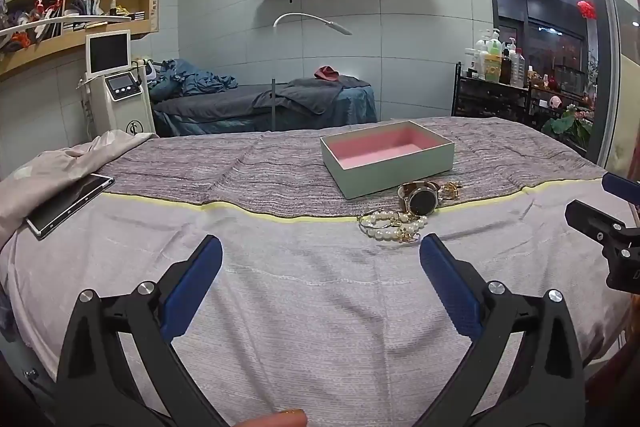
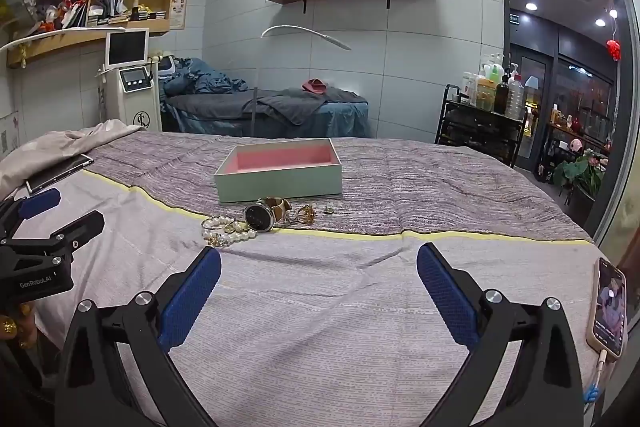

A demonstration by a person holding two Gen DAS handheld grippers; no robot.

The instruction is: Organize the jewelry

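— Both grippers first: our left gripper has its blue pads spread wide over the pale cloth, nothing between them. Our right gripper stands just as wide and just as bare.

— Any writing on them?

— Seen from the right wrist view, the side of the left one, at nine o'clock, reads "GenRobot.AI" in white. That is the only clear lettering near us.

— And at the edges?

— At four o'clock in the right view we see a phone with a lit screen and a cable plugged in; its text is too small to read. At nine o'clock in the left view a tablet lies on a crumpled sheet.

— Where is the jewelry?

— Just past the pads, around one o'clock in the left view, we find the pearl bracelets on the pale cloth beside the yellow hem. Touching them on the far side is the watch, dial tilted toward us, and next to that some gold pieces. Beyond them sits the box, open, green outside and pink inside, with nothing showing in it.

— Farther back?

— At ten o'clock we see a white machine with two screens and a monogram on its base that we cannot make out.
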